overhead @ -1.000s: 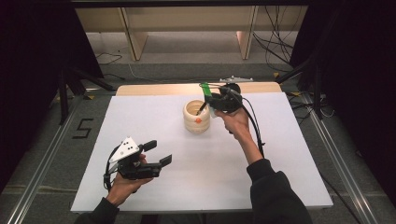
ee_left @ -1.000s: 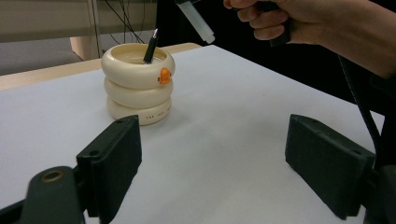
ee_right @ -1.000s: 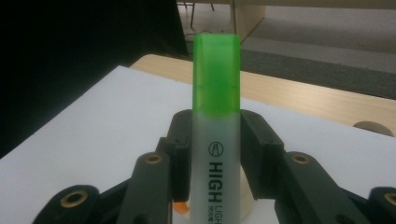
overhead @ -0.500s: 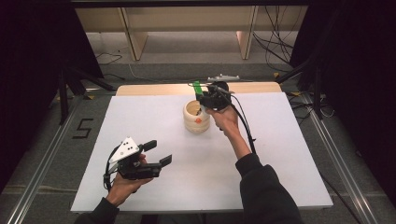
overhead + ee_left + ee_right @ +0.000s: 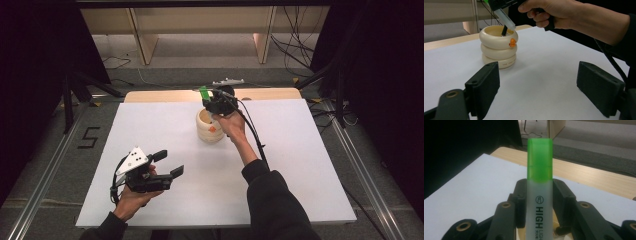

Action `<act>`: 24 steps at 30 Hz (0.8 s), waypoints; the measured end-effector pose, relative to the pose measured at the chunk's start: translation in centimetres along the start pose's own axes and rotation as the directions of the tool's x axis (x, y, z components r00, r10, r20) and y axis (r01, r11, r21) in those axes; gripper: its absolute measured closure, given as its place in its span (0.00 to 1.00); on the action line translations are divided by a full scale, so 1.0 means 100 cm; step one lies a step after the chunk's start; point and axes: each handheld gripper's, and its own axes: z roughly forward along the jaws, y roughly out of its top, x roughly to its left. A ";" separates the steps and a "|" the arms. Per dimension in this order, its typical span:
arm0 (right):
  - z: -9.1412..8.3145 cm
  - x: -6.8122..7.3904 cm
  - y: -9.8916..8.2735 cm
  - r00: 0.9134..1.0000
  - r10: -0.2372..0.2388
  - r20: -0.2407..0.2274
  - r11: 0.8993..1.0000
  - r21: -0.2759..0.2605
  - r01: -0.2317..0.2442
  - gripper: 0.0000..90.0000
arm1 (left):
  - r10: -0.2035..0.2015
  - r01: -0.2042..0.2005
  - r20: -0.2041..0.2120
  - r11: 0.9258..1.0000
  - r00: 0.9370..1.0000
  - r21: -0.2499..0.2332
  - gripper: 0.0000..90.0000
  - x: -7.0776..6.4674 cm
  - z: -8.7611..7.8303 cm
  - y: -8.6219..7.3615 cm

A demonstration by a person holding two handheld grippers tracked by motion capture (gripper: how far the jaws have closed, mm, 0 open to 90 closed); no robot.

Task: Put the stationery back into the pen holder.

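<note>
Green-capped highlighter (image 5: 539, 195) is clamped between the right gripper's (image 5: 539, 202) jaws, one black pad on each side of the frosted barrel, green cap end pointing away from the gripper camera. "HIGH" print readable on the barrel. In the left gripper view the highlighter (image 5: 504, 18) slants down, its lower end at the mouth of the cream pen holder (image 5: 498, 46), next to a dark item standing inside; can't tell if the tip touches the rim.

Pen holder (image 5: 210, 125) looks like three stacked cream rings with a small orange mark on the top ring. It stands on the white table cover (image 5: 150, 125), toward the far edge, roughly centre. Right gripper (image 5: 216, 102) sits directly above and behind it, hand wrapped around the handle, cable trailing along the forearm.

Left gripper (image 5: 167, 162) is well apart, near the front left of the cover, jaws spread wide, nothing between them, aimed at the holder.
</note>
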 end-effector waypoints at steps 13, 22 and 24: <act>0.013 -0.003 -0.003 1.000 0.014 0.024 1.000 0.011 -0.014 0.74 | 0.002 -0.002 0.002 1.000 1.000 0.003 0.20 0.000 0.001 0.000; 0.018 -0.001 -0.006 1.000 0.011 0.028 1.000 0.026 -0.011 0.74 | 0.001 -0.001 0.003 1.000 1.000 0.002 0.20 -0.001 0.001 0.000; 0.019 -0.001 -0.007 1.000 0.014 0.028 1.000 0.026 -0.014 0.74 | 0.004 -0.004 0.005 1.000 1.000 0.005 0.20 -0.001 0.001 0.000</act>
